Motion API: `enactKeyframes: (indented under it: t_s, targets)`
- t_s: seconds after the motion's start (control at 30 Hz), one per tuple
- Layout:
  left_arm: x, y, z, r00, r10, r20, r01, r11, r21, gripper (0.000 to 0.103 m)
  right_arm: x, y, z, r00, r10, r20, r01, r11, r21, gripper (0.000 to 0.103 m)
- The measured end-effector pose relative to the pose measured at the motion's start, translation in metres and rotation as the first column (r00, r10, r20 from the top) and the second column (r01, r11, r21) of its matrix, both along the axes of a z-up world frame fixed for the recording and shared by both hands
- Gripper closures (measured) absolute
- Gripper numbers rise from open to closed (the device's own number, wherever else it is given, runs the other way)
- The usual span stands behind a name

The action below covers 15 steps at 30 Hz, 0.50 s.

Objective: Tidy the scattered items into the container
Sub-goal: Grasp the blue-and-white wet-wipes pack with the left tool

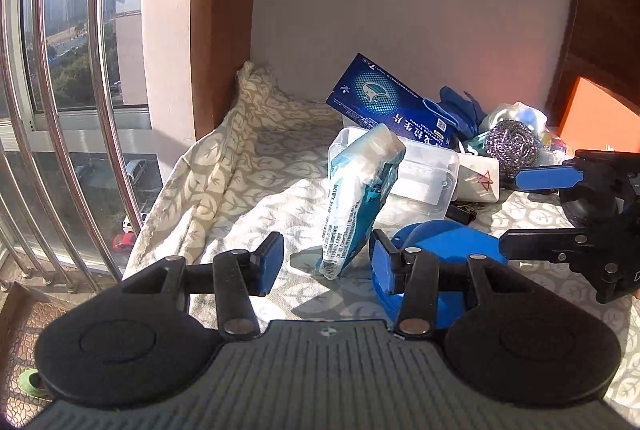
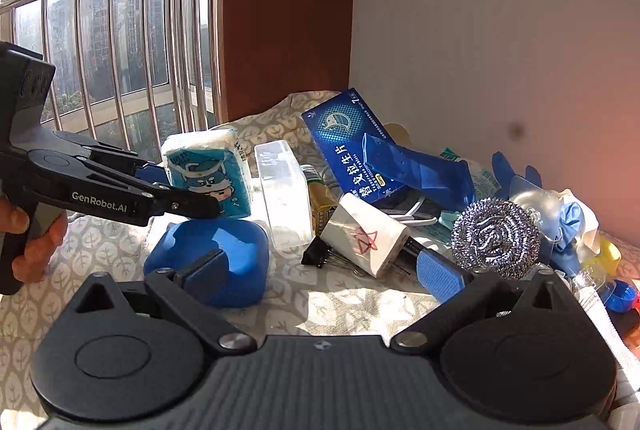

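A blue-and-white tissue pack (image 1: 358, 198) stands tilted just beyond my open left gripper (image 1: 326, 262), leaning on a clear plastic box (image 1: 424, 174). In the right wrist view the left gripper (image 2: 176, 186) has its fingers around the tissue pack (image 2: 210, 174) without closing on it. A blue round container (image 1: 436, 242) sits under my left gripper's right finger; it also shows in the right wrist view (image 2: 224, 250). My right gripper (image 2: 332, 270) is open and empty, facing a white charger (image 2: 366, 236) and a steel scourer (image 2: 496, 238). A blue medicine box (image 2: 348, 146) leans behind.
A leaf-patterned cloth (image 1: 248, 166) covers the surface. A window with metal bars (image 1: 68, 110) is on the left, a wall (image 2: 500, 30) behind. More clutter sits at the right: a blue glove (image 2: 424, 170), a black binder clip (image 2: 318, 254), plastic bags (image 2: 560, 214), an orange box (image 1: 600, 114).
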<state>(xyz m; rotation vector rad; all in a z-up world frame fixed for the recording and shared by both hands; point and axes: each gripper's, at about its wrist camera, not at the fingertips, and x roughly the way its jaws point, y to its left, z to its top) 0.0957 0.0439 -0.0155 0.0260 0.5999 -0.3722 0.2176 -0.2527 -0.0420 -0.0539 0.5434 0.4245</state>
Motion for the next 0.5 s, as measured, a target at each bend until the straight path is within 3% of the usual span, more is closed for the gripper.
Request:
enactKeyframes:
  t_s: [0.07, 0.1, 0.3, 0.4, 0.43, 0.5]
  targets:
    - [-0.002, -0.004, 0.001, 1.0, -0.004, 0.017, 0.004, 1.0, 0.026, 0.056, 0.006, -0.01, 0.002, 0.999, 0.0, -0.049, 0.004, 0.997, 0.082, 0.052]
    - [-0.003, -0.007, 0.001, 1.0, -0.007, 0.029, 0.005, 0.999, 0.047, 0.056, 0.007, -0.011, 0.002, 0.998, -0.014, -0.053, 0.018, 0.997, 0.073, 0.065]
    - [0.01, -0.017, 0.0, 0.999, -0.002, 0.042, -0.001, 0.997, 0.081, 0.039, 0.007, -0.003, -0.009, 0.996, -0.017, -0.093, 0.013, 0.999, -0.037, 0.069]
    - [0.022, -0.021, -0.001, 1.0, -0.001, 0.026, -0.001, 0.997, 0.076, 0.039, 0.012, 0.001, -0.012, 0.996, 0.004, -0.09, -0.009, 0.999, -0.049, 0.07]
    - [0.026, -0.022, -0.002, 1.0, 0.006, 0.017, -0.008, 0.997, 0.076, 0.039, 0.015, 0.002, -0.012, 0.996, 0.006, -0.087, -0.011, 0.999, -0.048, 0.071]
    - [0.032, -0.023, -0.003, 1.0, 0.018, -0.003, -0.018, 0.997, 0.079, 0.062, 0.022, 0.006, -0.013, 0.996, 0.012, -0.086, -0.016, 0.998, -0.056, 0.07]
